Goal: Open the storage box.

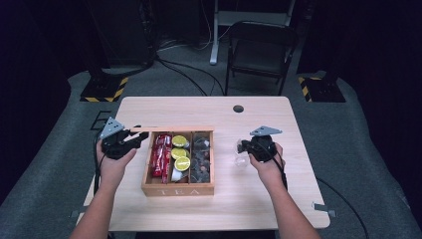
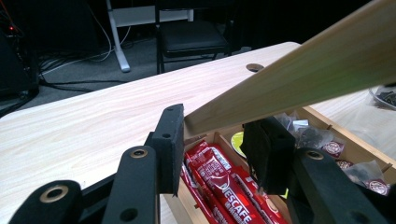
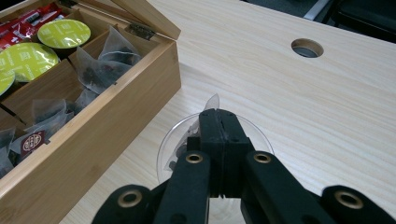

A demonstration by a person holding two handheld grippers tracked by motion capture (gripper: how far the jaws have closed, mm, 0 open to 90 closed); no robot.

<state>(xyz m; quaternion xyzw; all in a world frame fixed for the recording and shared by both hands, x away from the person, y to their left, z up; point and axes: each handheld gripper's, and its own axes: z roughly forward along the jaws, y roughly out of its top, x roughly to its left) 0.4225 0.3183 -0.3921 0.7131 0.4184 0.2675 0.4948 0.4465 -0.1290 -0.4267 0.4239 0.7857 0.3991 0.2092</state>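
A wooden tea box (image 1: 177, 189) stands at the table's middle with its lid (image 2: 299, 79) raised. My left gripper (image 1: 130, 139) (image 2: 217, 122) is shut on the lid's free edge at the box's left. The box holds red coffee sticks (image 2: 224, 186), lime-green capsules (image 3: 63, 32) and pyramid tea bags (image 3: 100, 70). To the right of the box, my right gripper (image 1: 245, 148) (image 3: 218, 116) is shut on a translucent tea bag (image 3: 212, 101), just above a clear glass cup (image 3: 170, 140) (image 1: 241, 161) on the table.
A round cable hole (image 1: 238, 108) lies at the table's far edge. A black folding chair (image 1: 261, 45) stands beyond the table. Bare wood lies to the right of the cup and in front of the box.
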